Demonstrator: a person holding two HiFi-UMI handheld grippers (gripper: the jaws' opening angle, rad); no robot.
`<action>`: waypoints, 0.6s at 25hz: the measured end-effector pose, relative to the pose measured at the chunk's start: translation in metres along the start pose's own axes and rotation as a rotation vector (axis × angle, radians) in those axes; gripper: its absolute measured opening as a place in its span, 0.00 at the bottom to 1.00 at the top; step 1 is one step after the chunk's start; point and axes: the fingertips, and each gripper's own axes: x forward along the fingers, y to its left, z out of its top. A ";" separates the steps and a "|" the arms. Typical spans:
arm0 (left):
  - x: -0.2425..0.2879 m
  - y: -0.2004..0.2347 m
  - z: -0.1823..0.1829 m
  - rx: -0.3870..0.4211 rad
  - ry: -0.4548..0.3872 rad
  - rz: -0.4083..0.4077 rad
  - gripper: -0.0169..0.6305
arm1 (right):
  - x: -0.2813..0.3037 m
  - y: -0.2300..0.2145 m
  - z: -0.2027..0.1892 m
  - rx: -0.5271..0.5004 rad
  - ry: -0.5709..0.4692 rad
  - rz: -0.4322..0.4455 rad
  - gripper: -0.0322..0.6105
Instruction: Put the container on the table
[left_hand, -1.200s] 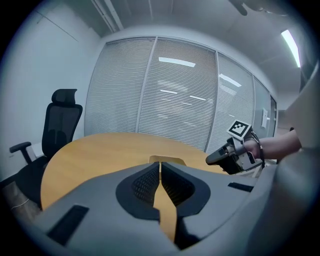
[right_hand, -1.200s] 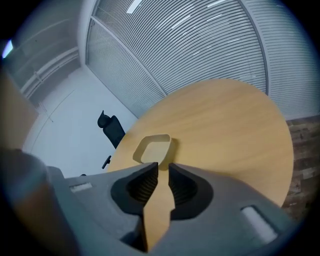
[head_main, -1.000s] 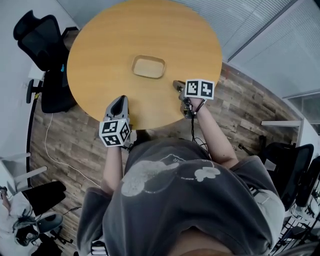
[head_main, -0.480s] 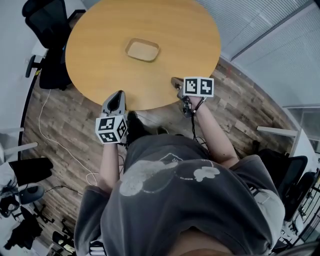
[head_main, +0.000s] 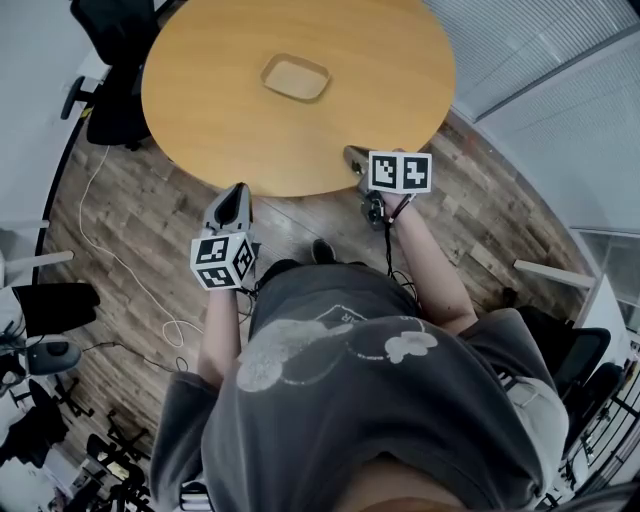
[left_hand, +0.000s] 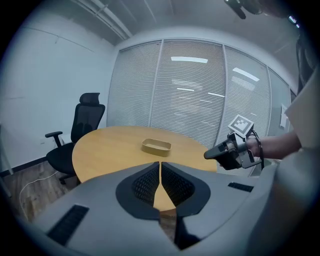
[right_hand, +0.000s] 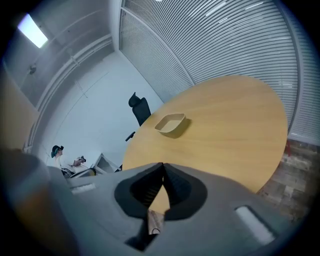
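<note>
1. A shallow tan container (head_main: 296, 77) with rounded corners is seen standing upright on a round light-wood table (head_main: 200, 120), about the middle of the surface and clear of every edge. Nothing can be made out inside it.
2. The left gripper (head_main: 238, 192) is held at the near edge of the table, mostly over the wood-plank floor (head_main: 150, 250). In the left gripper view its jaws are pressed together tip to tip, with nothing between them, and the container (left_hand: 156, 146) is seen beyond them, well apart.
3. The right gripper (head_main: 353, 157) is held at the near right edge of the table. In the right gripper view its jaws are likewise closed on each other, with nothing pinched, and the container (right_hand: 170, 123) lies far ahead on the surface.
4. The container is touched by neither gripper.
5. A black office chair (head_main: 110, 100) is placed at the left edge of the table, and a white cable (head_main: 95, 215) is trailed over the floor near it.
6. Slatted blinds (left_hand: 190, 95) are seen behind the far edge of the table.
</note>
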 end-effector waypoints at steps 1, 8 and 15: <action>-0.001 0.000 0.000 -0.002 -0.003 -0.001 0.04 | 0.001 0.001 -0.002 -0.002 0.003 0.003 0.05; -0.017 -0.007 0.001 0.005 -0.035 -0.022 0.04 | -0.001 0.013 -0.024 -0.013 0.034 -0.007 0.05; -0.063 -0.011 -0.016 0.004 -0.050 -0.024 0.04 | -0.017 0.040 -0.053 -0.031 0.019 -0.024 0.05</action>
